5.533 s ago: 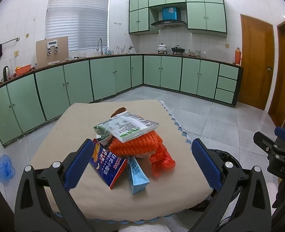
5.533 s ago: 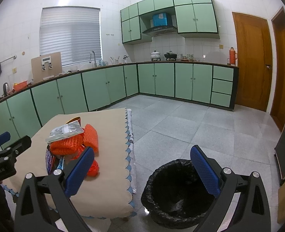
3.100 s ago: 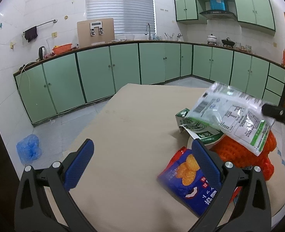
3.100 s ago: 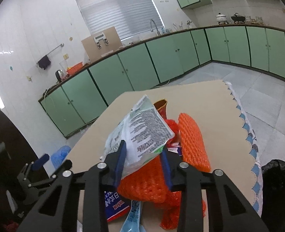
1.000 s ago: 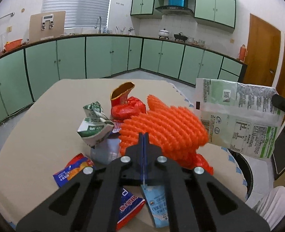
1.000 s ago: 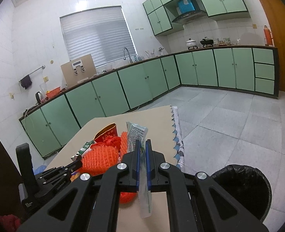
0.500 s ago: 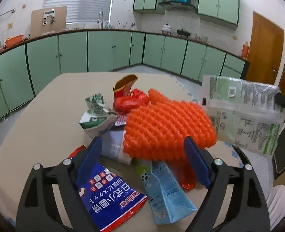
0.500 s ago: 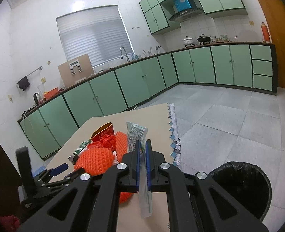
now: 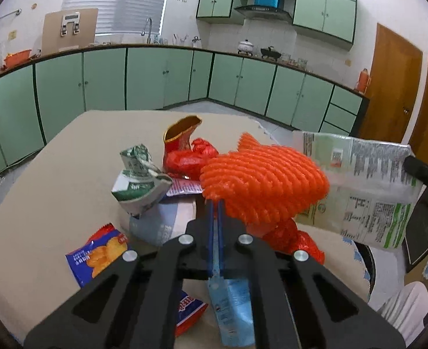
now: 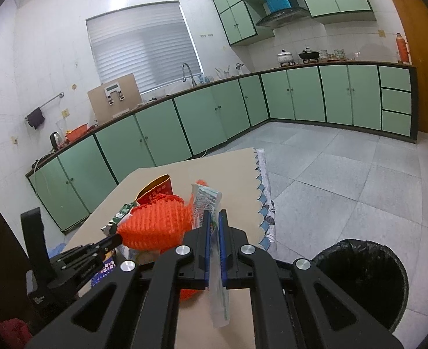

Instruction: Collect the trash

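Observation:
My left gripper is shut on the near edge of an orange foam fruit net and holds it above the trash pile; the net also shows in the right wrist view. My right gripper is shut on a clear and green plastic bag, held edge-on over the table; the bag hangs at the right in the left wrist view. A black-lined trash bin stands on the floor to the right of the table.
On the beige tablecloth lie a crushed green carton, a red wrapper, a blue snack packet and a light blue pouch. Green cabinets line the walls. The tablecloth's scalloped edge faces the bin.
My left gripper was open half a second ago and has shut on the orange net and lifted it. My right gripper still holds the plastic bag, nearly unmoved.

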A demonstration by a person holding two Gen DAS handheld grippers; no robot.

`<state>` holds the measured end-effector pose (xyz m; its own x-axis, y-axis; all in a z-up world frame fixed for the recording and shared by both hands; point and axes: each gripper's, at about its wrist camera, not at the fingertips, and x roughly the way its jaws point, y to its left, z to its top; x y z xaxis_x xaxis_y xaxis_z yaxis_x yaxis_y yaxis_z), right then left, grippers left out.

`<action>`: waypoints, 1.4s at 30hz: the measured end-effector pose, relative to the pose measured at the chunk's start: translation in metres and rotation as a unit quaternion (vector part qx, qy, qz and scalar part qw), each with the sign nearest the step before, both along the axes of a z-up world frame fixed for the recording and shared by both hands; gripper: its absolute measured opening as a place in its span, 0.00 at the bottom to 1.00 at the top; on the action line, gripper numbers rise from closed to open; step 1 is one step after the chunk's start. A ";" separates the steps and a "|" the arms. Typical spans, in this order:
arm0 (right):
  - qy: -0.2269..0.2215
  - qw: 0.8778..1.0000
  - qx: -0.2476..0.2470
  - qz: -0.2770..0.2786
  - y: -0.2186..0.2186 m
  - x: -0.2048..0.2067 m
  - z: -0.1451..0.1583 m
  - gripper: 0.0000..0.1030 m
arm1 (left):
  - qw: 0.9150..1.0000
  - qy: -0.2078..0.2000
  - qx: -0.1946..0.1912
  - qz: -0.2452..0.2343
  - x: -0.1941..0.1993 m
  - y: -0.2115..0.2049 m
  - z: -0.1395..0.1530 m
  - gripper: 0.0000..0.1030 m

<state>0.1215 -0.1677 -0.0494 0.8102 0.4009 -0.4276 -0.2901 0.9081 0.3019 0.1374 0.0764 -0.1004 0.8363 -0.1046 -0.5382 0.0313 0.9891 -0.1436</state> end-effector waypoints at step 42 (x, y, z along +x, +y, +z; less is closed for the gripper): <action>0.084 0.964 -0.027 -0.250 -0.209 -0.010 -0.079 0.07 | 0.970 0.041 0.025 -0.239 0.072 -0.266 -0.032 0.01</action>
<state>0.1117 -0.3763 -0.1287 0.8138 -0.0490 -0.5791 0.2372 0.9377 0.2540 0.2094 -0.1901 -0.1325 0.6532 -0.4421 -0.6148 0.4790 0.8700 -0.1167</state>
